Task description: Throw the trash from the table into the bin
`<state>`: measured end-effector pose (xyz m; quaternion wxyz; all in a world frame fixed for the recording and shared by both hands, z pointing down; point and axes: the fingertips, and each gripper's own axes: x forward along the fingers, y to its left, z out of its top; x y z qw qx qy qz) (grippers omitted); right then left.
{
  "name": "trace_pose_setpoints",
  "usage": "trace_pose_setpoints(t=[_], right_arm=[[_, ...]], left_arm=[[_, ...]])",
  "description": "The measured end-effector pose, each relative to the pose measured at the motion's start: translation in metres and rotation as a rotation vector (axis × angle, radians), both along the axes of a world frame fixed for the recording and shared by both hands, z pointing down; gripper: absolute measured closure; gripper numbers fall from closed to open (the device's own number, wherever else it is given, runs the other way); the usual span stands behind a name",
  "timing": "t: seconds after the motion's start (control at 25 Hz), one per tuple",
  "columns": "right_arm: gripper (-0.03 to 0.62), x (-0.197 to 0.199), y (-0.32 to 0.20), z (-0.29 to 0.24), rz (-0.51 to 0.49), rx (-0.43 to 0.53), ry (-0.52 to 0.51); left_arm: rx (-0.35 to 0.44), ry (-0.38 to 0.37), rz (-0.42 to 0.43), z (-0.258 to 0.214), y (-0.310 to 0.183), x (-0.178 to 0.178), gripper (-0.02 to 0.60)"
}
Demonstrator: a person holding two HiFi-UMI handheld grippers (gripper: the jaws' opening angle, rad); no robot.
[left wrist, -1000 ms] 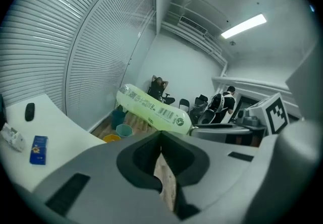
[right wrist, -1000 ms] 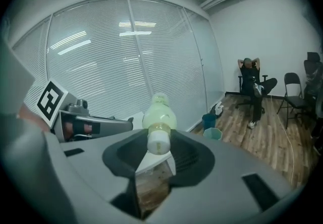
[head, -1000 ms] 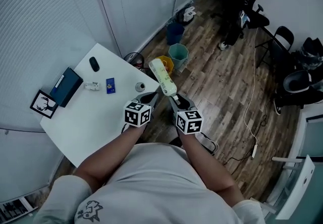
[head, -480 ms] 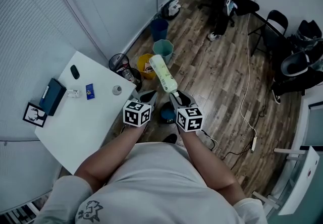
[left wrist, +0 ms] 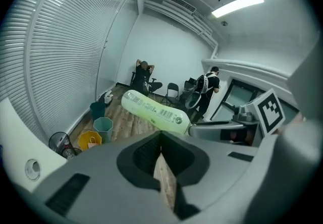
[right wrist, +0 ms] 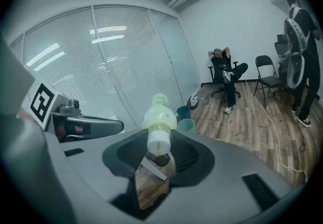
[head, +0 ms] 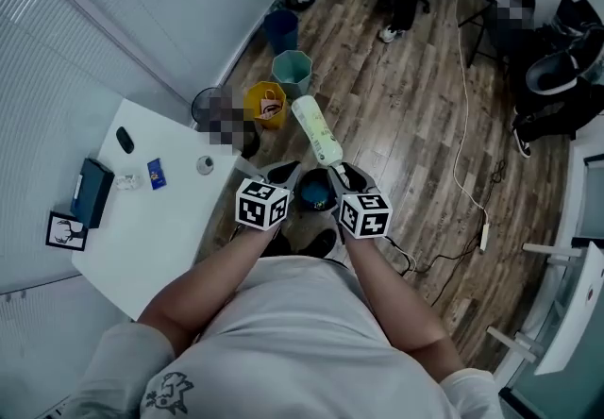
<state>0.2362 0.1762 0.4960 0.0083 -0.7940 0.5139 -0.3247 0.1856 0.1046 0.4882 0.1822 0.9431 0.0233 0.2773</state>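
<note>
A pale green plastic bottle sticks out from my right gripper, which is shut on its cap end; the body points toward the bins. In the right gripper view the bottle rises straight from between the jaws. My left gripper hangs beside it with its jaws together and nothing in them; in its own view the bottle crosses just beyond the tips. Both grippers hover over the wooden floor to the right of the white table. A teal bin, a yellow bin and a blue bin stand ahead.
On the table lie a black mouse, a blue card, a small round item, a dark box and a framed picture. A wire basket stands at the table corner. A cable runs across the floor; chairs and people at the far end.
Both grippers have moved off the table's edge and out over the floor, nearer the bins, with the bottle still in the right one. The table has slid left and down in view.
</note>
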Motion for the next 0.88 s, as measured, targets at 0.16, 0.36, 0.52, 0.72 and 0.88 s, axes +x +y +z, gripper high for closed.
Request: trace_pose_setpoints(t=[0.16,0.36,0.52,0.72,0.88], right_arm=[[0.45,-0.001,0.008,0.017,0.056,-0.036,-0.017],[0.45,-0.001,0.031,0.051,0.143,-0.085,-0.075],[0.45,-0.007,0.039,0.078,0.183,-0.121,-0.11],[0.45,-0.012,0.058,0.117,0.228,-0.165,-0.177],[0.45,-0.015,0.072,0.152,0.255,-0.198,-0.236]], left_arm=[[-0.021,-0.039,0.072,0.023,0.007,0.003,0.575],[-0.042,-0.087,0.155,0.054,0.021,0.004,0.575],[-0.059,-0.115,0.193,0.077,0.023,0.0,0.575],[-0.086,-0.167,0.226,0.112,0.031,-0.003,0.575],[-0.092,-0.212,0.234,0.144,0.031,-0.005,0.575]])
